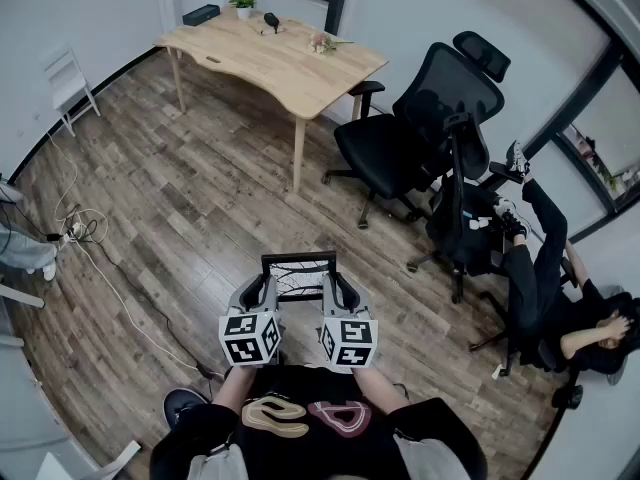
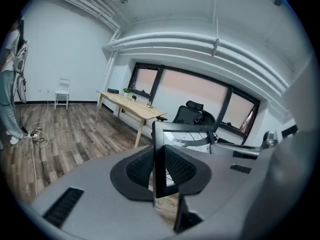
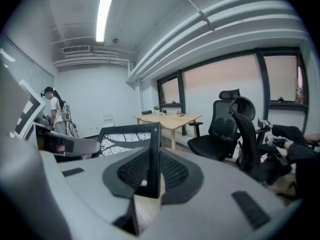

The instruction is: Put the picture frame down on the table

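Closest to the camera, at the bottom centre of the head view, are the person's dark shirt and bare forearms, and just above them the two marker cubes of the grippers. Above those, the left gripper (image 1: 263, 288) is clamped on the left edge of the picture frame (image 1: 298, 271), and the right gripper (image 1: 341, 290) is clamped on its right edge. Each gripper view shows the black frame edge pinched between two dark ribbed pads, with no gap. The picture frame hangs in the air in the lower centre of the view, over the wooden floor (image 1: 180, 188), and its glass shows dark branching lines on white. It is well apart from the table (image 1: 300, 80), a pale wooden one in the upper centre that carries a small potted plant (image 1: 242, 5), a black box (image 1: 200, 14) and a few small items (too small to name). Two black office chairs (image 1: 425, 118) stand right of the table. At the right edge a seated person (image 1: 560, 303) leans back with legs raised. A white chair (image 1: 68, 80) stands at the upper left, and cables (image 1: 80, 230) trail over the floor at the left.
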A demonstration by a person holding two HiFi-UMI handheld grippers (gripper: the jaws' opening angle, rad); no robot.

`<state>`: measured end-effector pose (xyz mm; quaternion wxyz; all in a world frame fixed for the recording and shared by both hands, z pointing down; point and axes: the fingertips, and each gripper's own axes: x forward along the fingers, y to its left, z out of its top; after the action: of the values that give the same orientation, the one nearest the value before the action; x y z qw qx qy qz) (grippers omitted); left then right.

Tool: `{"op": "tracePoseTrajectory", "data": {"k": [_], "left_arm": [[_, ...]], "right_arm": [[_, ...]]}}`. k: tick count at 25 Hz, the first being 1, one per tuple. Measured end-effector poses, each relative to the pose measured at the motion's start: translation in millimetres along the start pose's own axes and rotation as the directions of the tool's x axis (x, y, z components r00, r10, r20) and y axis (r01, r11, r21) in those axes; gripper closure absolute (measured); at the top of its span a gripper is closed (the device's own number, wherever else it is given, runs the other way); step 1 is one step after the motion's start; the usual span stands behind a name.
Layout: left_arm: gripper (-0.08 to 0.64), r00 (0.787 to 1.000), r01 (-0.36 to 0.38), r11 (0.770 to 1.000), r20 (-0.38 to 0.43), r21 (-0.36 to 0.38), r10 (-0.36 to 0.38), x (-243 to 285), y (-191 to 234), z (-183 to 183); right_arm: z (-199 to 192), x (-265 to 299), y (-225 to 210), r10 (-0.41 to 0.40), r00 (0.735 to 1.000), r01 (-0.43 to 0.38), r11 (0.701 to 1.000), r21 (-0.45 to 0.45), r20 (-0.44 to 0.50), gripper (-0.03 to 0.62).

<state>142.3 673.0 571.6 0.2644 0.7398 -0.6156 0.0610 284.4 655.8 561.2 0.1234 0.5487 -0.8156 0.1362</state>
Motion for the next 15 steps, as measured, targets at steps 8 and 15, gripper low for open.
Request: {"op": "tracePoseTrajectory", "data": {"k": [8,15], "left_arm": [[0.482,0.999,0.046,0.999,-0.016,0.024,-0.046,34,54,43],[0.48,0.996,0.083,0.995,-0.029,0.046,-0.082,49,92,62]], "right_arm": [[24,58,32,-0.038,0.999,0.038,0.999,0.03,0.013,0.518],[30,94,57,-0.08,0.997,0.078,0.995,0.064,0.021,0.518]]}}
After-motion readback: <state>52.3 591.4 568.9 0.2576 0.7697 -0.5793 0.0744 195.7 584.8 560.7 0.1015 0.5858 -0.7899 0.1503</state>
